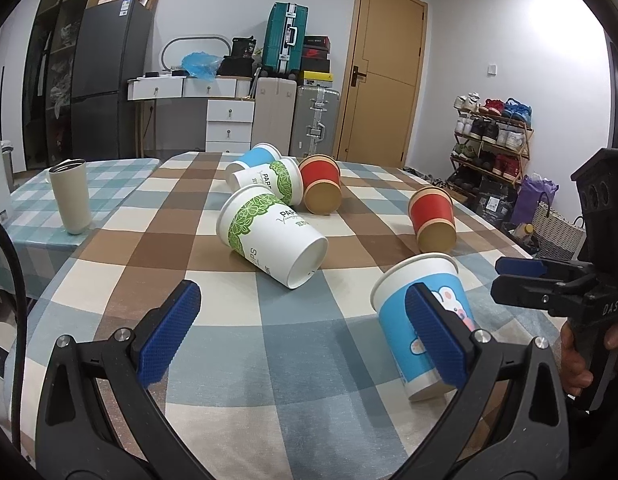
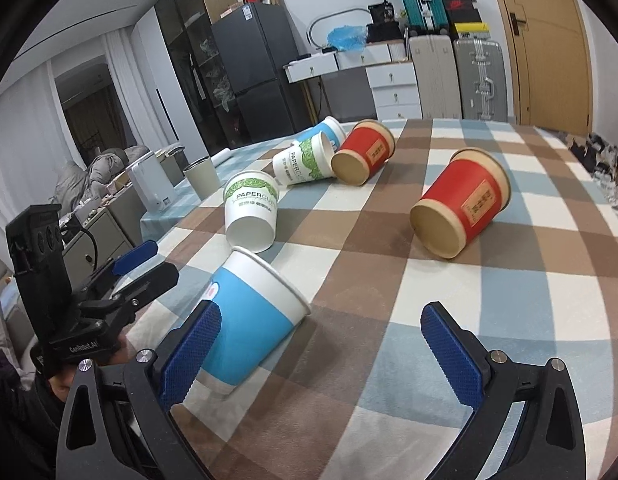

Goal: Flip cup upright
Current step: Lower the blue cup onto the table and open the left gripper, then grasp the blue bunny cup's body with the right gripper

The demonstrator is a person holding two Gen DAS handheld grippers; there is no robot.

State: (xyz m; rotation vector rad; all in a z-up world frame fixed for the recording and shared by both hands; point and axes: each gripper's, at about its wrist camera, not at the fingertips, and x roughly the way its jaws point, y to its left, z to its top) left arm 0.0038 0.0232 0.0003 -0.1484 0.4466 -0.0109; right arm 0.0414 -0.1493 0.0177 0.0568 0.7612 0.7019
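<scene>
six paper cups are seen lying on their sides on the checked table [image 1: 269,360]. the near blue cup [image 1: 421,320] [image 2: 249,320] lies closest to both grippers, between them. in the left view its open mouth is turned up and away toward the far side and its base toward the camera; its long axis runs near-to-far, tilted a little. only the right view shows the label text on the white cup [image 2: 251,210] and the square labels on the red cup [image 2: 461,204]. only the left view shows the shoe rack [image 1: 493,140] and the steel tumbler [image 1: 71,196] standing clear. the left gripper [image 1: 305,336] is held wide, nothing between its fingers; one pad overlaps the blue cup in view, though contact cannot be told. the right gripper [image 2: 321,356] is also spread wide and empty, its left pad just beside the blue cup.
</scene>
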